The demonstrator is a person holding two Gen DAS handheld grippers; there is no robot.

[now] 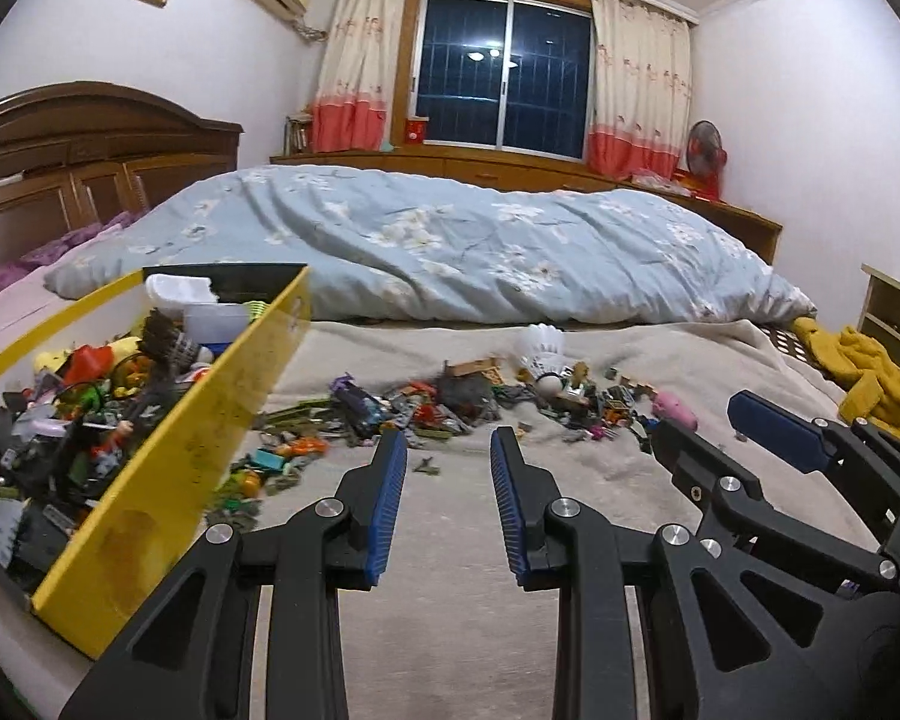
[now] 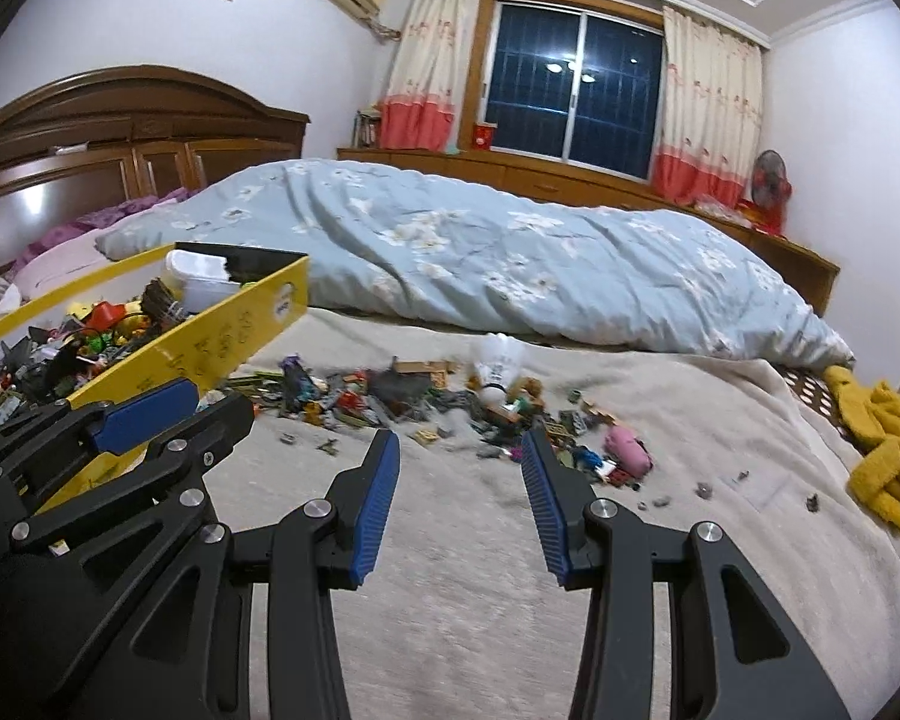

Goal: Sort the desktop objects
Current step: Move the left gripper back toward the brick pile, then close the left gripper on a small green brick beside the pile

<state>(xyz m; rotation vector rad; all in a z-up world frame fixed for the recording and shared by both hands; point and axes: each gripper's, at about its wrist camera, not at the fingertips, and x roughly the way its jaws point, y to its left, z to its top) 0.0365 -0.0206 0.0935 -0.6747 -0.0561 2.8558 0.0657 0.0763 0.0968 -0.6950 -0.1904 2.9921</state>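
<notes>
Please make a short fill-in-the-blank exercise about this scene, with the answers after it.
1. Both the left gripper and the right gripper are ____.
2. The box full of toys is ____ in colour.
3. The white shuttlecock lies among toys scattered on the ____.

Answers: open; yellow; bed

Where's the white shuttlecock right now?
The white shuttlecock lies at the far edge of the toy pile on the beige blanket, right of the yellow box, just before the blue quilt.
</notes>
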